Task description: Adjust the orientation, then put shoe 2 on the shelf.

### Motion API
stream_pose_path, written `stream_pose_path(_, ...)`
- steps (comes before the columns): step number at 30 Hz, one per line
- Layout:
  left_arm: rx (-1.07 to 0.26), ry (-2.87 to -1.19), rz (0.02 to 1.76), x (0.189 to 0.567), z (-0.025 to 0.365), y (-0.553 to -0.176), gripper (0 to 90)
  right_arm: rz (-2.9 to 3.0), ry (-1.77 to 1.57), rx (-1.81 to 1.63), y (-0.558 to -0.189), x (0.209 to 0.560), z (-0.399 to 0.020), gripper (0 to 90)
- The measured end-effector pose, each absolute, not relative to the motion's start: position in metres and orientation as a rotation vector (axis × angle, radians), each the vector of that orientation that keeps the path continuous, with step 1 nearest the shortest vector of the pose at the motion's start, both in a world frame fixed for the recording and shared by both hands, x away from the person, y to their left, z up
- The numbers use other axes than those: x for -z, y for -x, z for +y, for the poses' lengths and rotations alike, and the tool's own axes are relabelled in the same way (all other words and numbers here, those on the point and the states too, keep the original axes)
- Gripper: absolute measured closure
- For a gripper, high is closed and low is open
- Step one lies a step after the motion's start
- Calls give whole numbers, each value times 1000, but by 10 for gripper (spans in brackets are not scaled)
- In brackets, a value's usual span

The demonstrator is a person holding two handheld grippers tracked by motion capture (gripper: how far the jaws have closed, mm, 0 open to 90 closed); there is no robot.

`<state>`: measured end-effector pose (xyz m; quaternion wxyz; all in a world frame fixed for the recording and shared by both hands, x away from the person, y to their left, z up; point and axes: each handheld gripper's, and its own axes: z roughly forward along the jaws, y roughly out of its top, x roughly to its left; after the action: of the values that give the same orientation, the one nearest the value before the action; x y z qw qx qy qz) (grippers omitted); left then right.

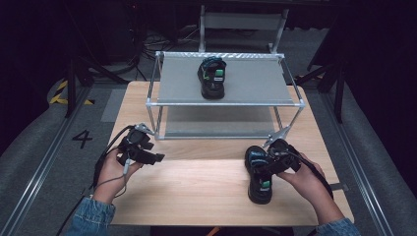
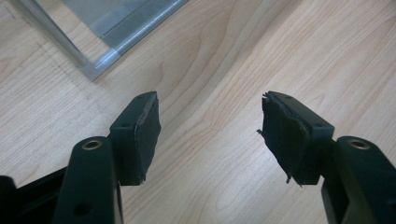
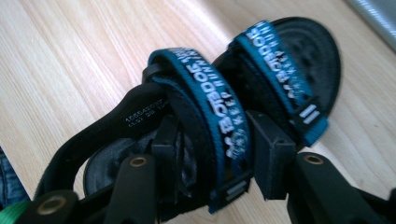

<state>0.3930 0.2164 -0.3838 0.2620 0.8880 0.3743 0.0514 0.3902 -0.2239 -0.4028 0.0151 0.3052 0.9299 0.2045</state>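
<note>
Sandal (image 3: 140, 126) on table: black, teal straps with white lettering. Second sandal (image 1: 212, 77) on rack: same black/teal, green tag. Rack (image 1: 226, 102): silver frame, grey shelves. Table (image 1: 196, 191): light wood grain. Sleeves: blue denim.

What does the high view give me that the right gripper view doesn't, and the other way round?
High view: the metal rack with a second sandal on its top shelf, and the left claw open over bare table. Right gripper view: close up, the right claw straddles a blue strap of the near sandal; whether the pads press on it is unclear. The strap lettering is visible too. Both: that sandal on the wooden table, at the right claw.
</note>
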Motion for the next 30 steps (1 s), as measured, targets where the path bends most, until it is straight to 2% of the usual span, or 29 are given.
stream_pose_path(5,-121,-2413,1000,387,213,-399,373,2886,-930,-595,-391,406,-220,658)
stream_pose_path(10,-113,-2413,997,388,213,-404,372,2872,-903,-569,-390,404,-218,687)
stream_pose_path(22,-105,-2406,1027,396,216,-403,371,2878,-805,-585,-386,388,-209,692)
stream_pose_path(30,-66,-2369,1076,407,225,-402,371,2882,-828,-647,-393,357,-202,689)
